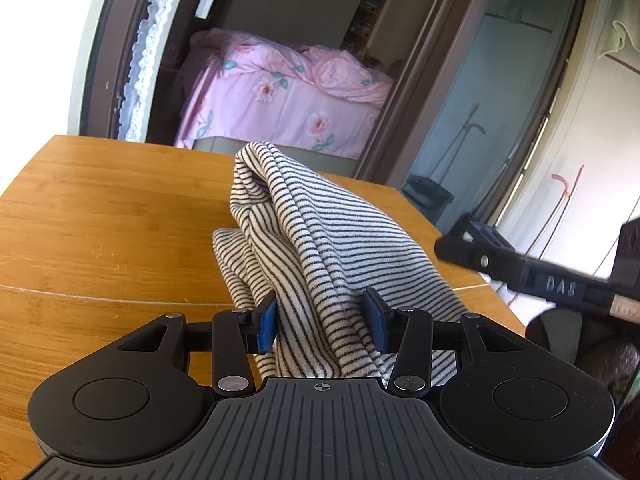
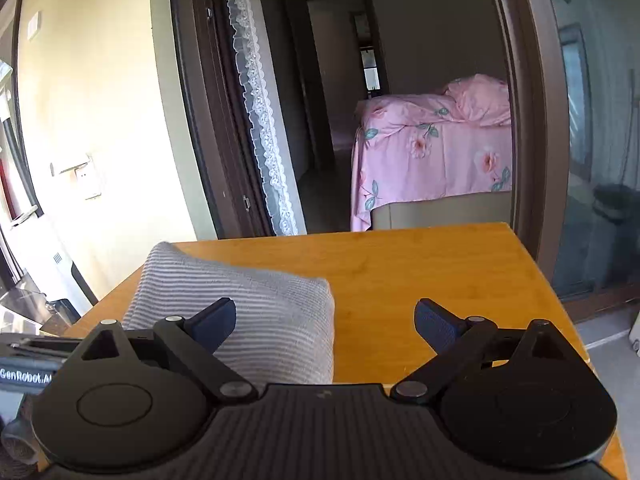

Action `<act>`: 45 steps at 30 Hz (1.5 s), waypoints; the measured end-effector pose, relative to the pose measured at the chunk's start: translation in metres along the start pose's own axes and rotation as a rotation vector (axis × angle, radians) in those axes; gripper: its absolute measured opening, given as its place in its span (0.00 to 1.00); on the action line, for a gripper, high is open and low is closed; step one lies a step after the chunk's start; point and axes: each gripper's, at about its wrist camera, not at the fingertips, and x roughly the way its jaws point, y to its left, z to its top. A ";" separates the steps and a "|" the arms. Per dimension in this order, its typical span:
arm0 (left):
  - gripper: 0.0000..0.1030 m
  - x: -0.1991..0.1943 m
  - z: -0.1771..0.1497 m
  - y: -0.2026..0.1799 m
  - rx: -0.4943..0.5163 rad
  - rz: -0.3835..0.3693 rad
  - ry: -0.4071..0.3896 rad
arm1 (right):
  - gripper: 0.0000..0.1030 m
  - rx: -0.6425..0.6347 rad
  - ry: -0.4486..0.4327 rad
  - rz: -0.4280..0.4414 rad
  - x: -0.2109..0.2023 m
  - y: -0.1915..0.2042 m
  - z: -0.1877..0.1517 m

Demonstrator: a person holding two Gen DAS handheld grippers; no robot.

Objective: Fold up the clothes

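PROG: striped garment (image 1: 320, 248) bunched, not flat, lifted off wooden table (image 1: 100, 216) at frame centre; folded? can't tell, prob mid-fold | L gripper (image 1: 322, 322) fingers clamped on cloth | R gripper (image 2: 324, 322) fingers wide apart, empty, garment lower left | TXT: "DAS" on R gripper, right edge; "GenRobot.A…" lower left

The garment (image 1: 320, 240) is lying on the table (image 1: 100, 220), passing between the left gripper (image 1: 324, 320) pads. The bed (image 1: 288, 100) is standing behind the table.
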 end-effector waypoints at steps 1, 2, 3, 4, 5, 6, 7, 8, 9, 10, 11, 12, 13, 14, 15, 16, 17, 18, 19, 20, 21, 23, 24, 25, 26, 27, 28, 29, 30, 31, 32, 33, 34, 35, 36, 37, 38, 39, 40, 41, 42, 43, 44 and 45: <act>0.49 0.000 0.000 0.000 -0.002 -0.002 0.001 | 0.94 -0.024 0.027 0.001 0.010 0.001 0.007; 0.49 0.001 0.000 0.001 -0.003 -0.004 0.002 | 0.94 -0.053 0.060 0.006 0.022 0.002 0.012; 0.50 0.001 0.000 0.002 -0.005 -0.005 0.003 | 0.94 -0.084 0.090 -0.004 0.033 0.005 0.014; 0.51 0.001 0.000 0.003 -0.006 -0.006 0.003 | 0.94 -0.116 0.118 -0.023 0.044 0.008 0.012; 0.51 0.001 0.000 0.003 -0.006 -0.006 0.004 | 0.97 -0.147 0.131 -0.046 0.054 0.011 0.010; 0.51 0.001 0.000 0.003 -0.006 -0.005 0.005 | 1.00 -0.172 0.126 -0.065 0.059 0.014 0.007; 0.51 0.002 0.000 0.004 -0.008 -0.004 0.006 | 1.00 -0.189 0.116 -0.079 0.062 0.016 0.004; 0.51 0.002 0.000 0.004 -0.010 -0.004 0.007 | 1.00 -0.181 0.112 -0.085 0.064 0.016 0.002; 0.52 0.003 0.000 0.005 -0.014 -0.006 0.008 | 1.00 -0.164 0.111 -0.089 0.066 0.015 0.002; 0.52 0.003 0.000 0.005 -0.014 -0.006 0.009 | 1.00 -0.142 0.109 -0.088 0.065 0.012 0.000; 0.52 0.004 0.000 0.004 -0.012 -0.005 0.010 | 1.00 -0.129 0.106 -0.087 0.064 0.010 -0.001; 0.52 0.004 0.000 0.004 -0.011 -0.006 0.012 | 1.00 -0.120 0.100 -0.084 0.062 0.008 -0.003; 0.53 0.004 0.000 0.004 -0.010 -0.007 0.013 | 1.00 -0.111 0.094 -0.081 0.060 0.006 -0.004; 0.53 0.002 0.001 0.004 -0.008 -0.007 0.012 | 1.00 -0.097 0.087 -0.078 0.057 0.004 -0.006; 0.53 -0.001 0.002 0.004 -0.005 -0.004 0.004 | 1.00 -0.081 0.080 -0.075 0.053 0.001 -0.008; 0.52 -0.005 0.004 0.004 -0.001 -0.002 -0.003 | 1.00 -0.065 0.071 -0.073 0.049 -0.001 -0.010; 0.52 -0.009 0.006 0.004 0.001 -0.002 -0.015 | 1.00 -0.044 0.058 -0.069 0.043 -0.005 -0.013; 0.53 -0.013 0.009 0.003 0.003 -0.003 -0.025 | 1.00 -0.025 0.043 -0.060 0.035 -0.008 -0.017; 0.59 -0.016 0.011 0.003 0.000 -0.015 -0.022 | 1.00 -0.009 0.030 -0.048 0.028 -0.011 -0.021; 0.65 -0.016 0.011 0.004 -0.012 -0.027 -0.010 | 1.00 0.008 0.017 -0.037 0.021 -0.015 -0.026; 0.74 -0.017 0.011 0.004 -0.023 -0.039 0.003 | 1.00 0.025 0.006 -0.025 0.015 -0.020 -0.031; 0.73 -0.012 0.006 0.001 -0.020 -0.039 0.036 | 1.00 0.077 -0.005 -0.005 0.003 -0.029 -0.037; 0.67 -0.009 0.003 -0.001 -0.019 -0.039 0.051 | 1.00 0.099 -0.004 0.000 -0.001 -0.033 -0.039; 0.53 -0.008 0.001 -0.005 -0.008 -0.043 0.052 | 1.00 0.111 -0.004 0.003 -0.005 -0.036 -0.041; 0.51 -0.011 0.000 -0.012 0.017 -0.046 0.031 | 1.00 0.118 -0.005 0.004 -0.007 -0.038 -0.042; 0.47 -0.014 0.000 -0.018 0.043 -0.051 0.010 | 1.00 0.120 -0.003 0.005 -0.009 -0.039 -0.043; 0.43 -0.018 0.002 -0.024 0.062 -0.065 -0.017 | 1.00 0.119 -0.002 0.003 -0.009 -0.039 -0.043; 0.43 -0.023 0.004 -0.029 0.081 -0.079 -0.044 | 1.00 0.116 0.000 0.000 -0.008 -0.039 -0.043; 0.43 -0.026 0.007 -0.032 0.084 -0.095 -0.061 | 1.00 0.114 0.004 -0.002 -0.008 -0.039 -0.043; 0.43 -0.026 0.009 -0.032 0.088 -0.100 -0.058 | 1.00 0.112 0.006 -0.004 -0.007 -0.039 -0.043; 0.43 -0.024 0.007 -0.029 0.077 -0.091 -0.044 | 1.00 0.109 0.008 -0.003 -0.007 -0.038 -0.042; 0.43 -0.022 0.005 -0.025 0.067 -0.082 -0.029 | 1.00 0.105 0.010 -0.002 -0.006 -0.038 -0.042; 0.43 -0.020 0.004 -0.022 0.057 -0.073 -0.015 | 1.00 0.101 0.013 -0.001 -0.006 -0.037 -0.042; 0.43 -0.018 0.002 -0.019 0.047 -0.064 0.000 | 1.00 0.097 0.016 0.001 -0.006 -0.037 -0.042; 0.44 -0.015 0.000 -0.015 0.036 -0.054 0.014 | 1.00 0.092 0.018 0.002 -0.006 -0.036 -0.042; 0.46 -0.013 -0.002 -0.012 0.026 -0.045 0.029 | 1.00 0.091 0.019 0.001 -0.006 -0.036 -0.041; 0.47 -0.011 -0.003 -0.008 0.016 -0.036 0.043 | 1.00 0.091 0.019 -0.001 -0.005 -0.035 -0.041; 0.48 -0.009 -0.005 -0.005 0.007 -0.028 0.055 | 1.00 0.091 0.018 -0.003 -0.005 -0.035 -0.041; 0.48 -0.014 -0.001 -0.006 0.011 -0.023 0.033 | 1.00 0.092 0.018 -0.005 -0.005 -0.035 -0.041; 0.49 -0.021 0.004 -0.009 0.023 -0.021 0.001 | 1.00 0.092 0.018 -0.007 -0.005 -0.034 -0.041; 0.49 -0.028 0.009 -0.011 0.034 -0.019 -0.031 | 1.00 0.092 0.017 -0.010 -0.004 -0.034 -0.041; 0.49 -0.035 0.015 -0.014 0.046 -0.018 -0.063 | 1.00 0.091 0.017 -0.011 -0.005 -0.033 -0.041; 0.50 -0.041 0.021 -0.017 0.053 -0.038 -0.095 | 1.00 0.090 0.017 -0.012 -0.005 -0.033 -0.041; 0.52 -0.046 0.028 -0.020 0.061 -0.058 -0.125 | 1.00 0.088 0.017 -0.013 -0.005 -0.033 -0.041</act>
